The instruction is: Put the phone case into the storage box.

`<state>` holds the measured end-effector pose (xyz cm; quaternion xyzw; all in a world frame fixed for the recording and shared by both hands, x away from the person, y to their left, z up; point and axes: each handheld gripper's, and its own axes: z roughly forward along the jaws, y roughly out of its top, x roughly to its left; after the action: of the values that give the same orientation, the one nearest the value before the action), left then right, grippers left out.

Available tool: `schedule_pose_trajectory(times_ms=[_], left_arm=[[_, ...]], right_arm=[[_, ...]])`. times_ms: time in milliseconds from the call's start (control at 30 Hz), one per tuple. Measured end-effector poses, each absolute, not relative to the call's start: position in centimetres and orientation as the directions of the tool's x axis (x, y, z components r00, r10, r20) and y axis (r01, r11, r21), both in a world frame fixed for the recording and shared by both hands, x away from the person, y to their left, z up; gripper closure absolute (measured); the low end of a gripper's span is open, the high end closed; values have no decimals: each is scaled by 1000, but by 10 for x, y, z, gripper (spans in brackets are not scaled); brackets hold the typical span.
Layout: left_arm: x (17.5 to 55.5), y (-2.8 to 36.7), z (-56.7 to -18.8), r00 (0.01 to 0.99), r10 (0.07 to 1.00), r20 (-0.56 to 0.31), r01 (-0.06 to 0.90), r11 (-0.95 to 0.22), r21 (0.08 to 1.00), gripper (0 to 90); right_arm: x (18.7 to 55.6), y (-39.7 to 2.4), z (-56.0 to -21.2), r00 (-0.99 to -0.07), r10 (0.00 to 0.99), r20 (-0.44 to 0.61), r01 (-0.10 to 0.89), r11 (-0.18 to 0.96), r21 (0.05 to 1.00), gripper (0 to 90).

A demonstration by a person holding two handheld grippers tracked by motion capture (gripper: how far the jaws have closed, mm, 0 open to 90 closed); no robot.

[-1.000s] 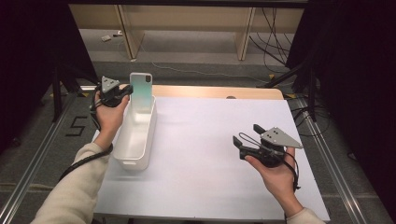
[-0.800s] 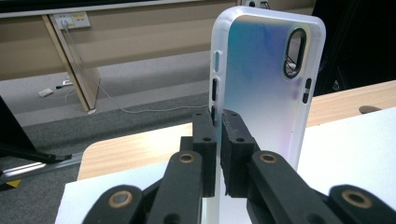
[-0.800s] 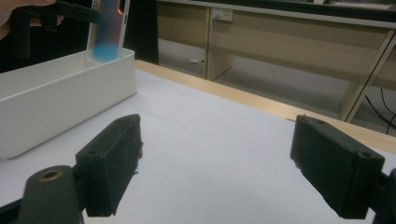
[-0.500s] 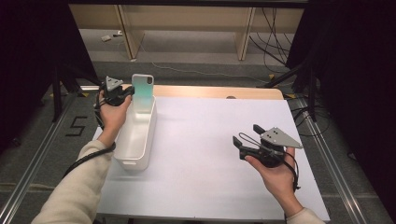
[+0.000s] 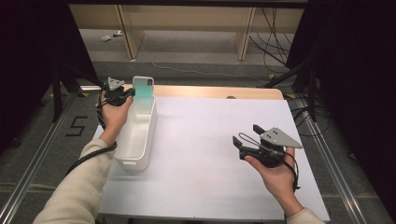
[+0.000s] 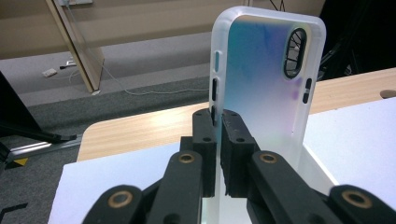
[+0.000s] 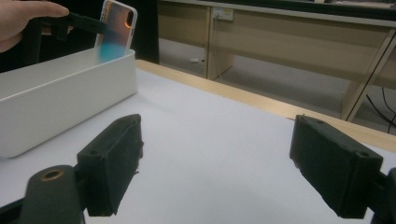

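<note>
The left gripper [image 6: 217, 140] pinched the edge of the iridescent phone case [image 5: 143, 90], holding it upright over the far end of the white bin [image 5: 135, 140], while the right gripper [image 5: 247, 140] hovered wide open, empty, near the table's [image 5: 201, 154] right side.

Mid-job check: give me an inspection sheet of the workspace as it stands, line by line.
Surface: white table top over a wooden board; bare apart from the bin.
Job's things: iridescent phone case held upright at the far end of the white bin, its lower end inside the bin.
Clutter: nothing seen on the table.
Grippers: left gripper shut on the phone case's side edge; right gripper open, nothing between its jaws, held above the table's right side.
Cables: one trails from each gripper; more run loose on the floor beyond the table.
Surroundings: grey carpet, wooden furniture legs behind, dark curtains at both sides, a floor mark "5" at the left.
</note>
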<state>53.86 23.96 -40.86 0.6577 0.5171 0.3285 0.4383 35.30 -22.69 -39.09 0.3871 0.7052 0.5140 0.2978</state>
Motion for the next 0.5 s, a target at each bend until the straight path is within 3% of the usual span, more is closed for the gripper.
schedule_pose_trajectory(times_ms=[500], left_arm=[[542, 238, -411, 231, 972, -31, 420, -71, 905, 853]], right_arm=[[353, -227, -391, -525, 851, -24, 239, 174, 955, 182]])
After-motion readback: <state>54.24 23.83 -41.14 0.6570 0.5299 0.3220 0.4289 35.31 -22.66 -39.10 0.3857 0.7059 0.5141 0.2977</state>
